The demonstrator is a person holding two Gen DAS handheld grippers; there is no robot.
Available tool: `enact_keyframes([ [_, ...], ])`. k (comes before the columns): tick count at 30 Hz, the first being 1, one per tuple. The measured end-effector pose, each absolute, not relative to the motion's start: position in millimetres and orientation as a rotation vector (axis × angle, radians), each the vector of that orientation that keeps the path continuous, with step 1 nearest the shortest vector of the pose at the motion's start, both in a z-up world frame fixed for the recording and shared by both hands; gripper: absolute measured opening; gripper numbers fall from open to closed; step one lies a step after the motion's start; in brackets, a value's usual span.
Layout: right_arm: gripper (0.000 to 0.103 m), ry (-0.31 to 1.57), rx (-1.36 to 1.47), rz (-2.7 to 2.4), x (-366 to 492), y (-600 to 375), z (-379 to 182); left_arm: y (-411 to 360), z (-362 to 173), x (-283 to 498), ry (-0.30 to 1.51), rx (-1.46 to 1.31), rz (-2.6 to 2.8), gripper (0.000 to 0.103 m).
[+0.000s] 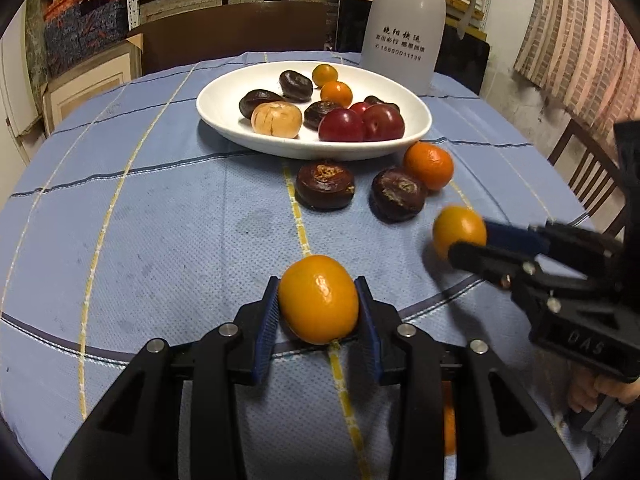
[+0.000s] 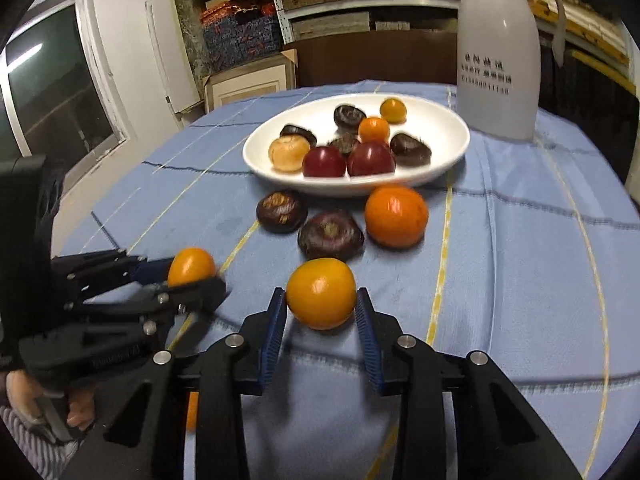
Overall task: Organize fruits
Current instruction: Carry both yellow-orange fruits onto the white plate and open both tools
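A white plate [image 1: 224, 92] [image 2: 448, 128] holds dark chestnuts, red plums, a tan fruit and small oranges. In front of it on the cloth lie two dark chestnuts [image 1: 325, 185] [image 1: 398, 194] and an orange mandarin [image 1: 428, 165] [image 2: 395, 216]. My left gripper [image 1: 318, 300] is shut on a yellow-orange kumquat [image 1: 318, 299], also seen from the right wrist [image 2: 191, 266]. My right gripper [image 2: 321, 294] is shut on another kumquat [image 2: 321, 293], which shows in the left wrist view [image 1: 458, 230] just above the cloth.
A blue checked tablecloth [image 1: 160, 220] covers the round table. A tall white thermos jug [image 1: 404, 24] [image 2: 498, 52] stands behind the plate at the right. A wooden chair [image 1: 584, 176] stands beyond the right edge. Shelves and boxes fill the background.
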State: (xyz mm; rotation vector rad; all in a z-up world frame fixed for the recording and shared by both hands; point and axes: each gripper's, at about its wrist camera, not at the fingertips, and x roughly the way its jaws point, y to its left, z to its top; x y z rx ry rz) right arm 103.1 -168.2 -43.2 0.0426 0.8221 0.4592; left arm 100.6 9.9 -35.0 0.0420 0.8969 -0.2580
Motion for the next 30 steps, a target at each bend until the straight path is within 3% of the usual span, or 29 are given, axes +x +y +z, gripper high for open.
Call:
enact_keyframes([
  [7, 0.036, 0.777, 0.102, 0.453, 94.1, -182.5, -32.9, 15.1, -31.2, 104.3, 0.921, -0.030, -0.298, 0.036],
  [19, 0.035, 0.567, 0.145, 0.371, 146.7, -217.2, 75.7, 12.2, 62.3, 183.9, 0.726, -0.065, -0.247, 0.036],
  [30, 0.036, 0.671, 0.166, 0.334, 268.1, -197.9, 28.3, 23.9, 29.8, 295.6, 0.770, -0.037, -0.158, 0.036],
])
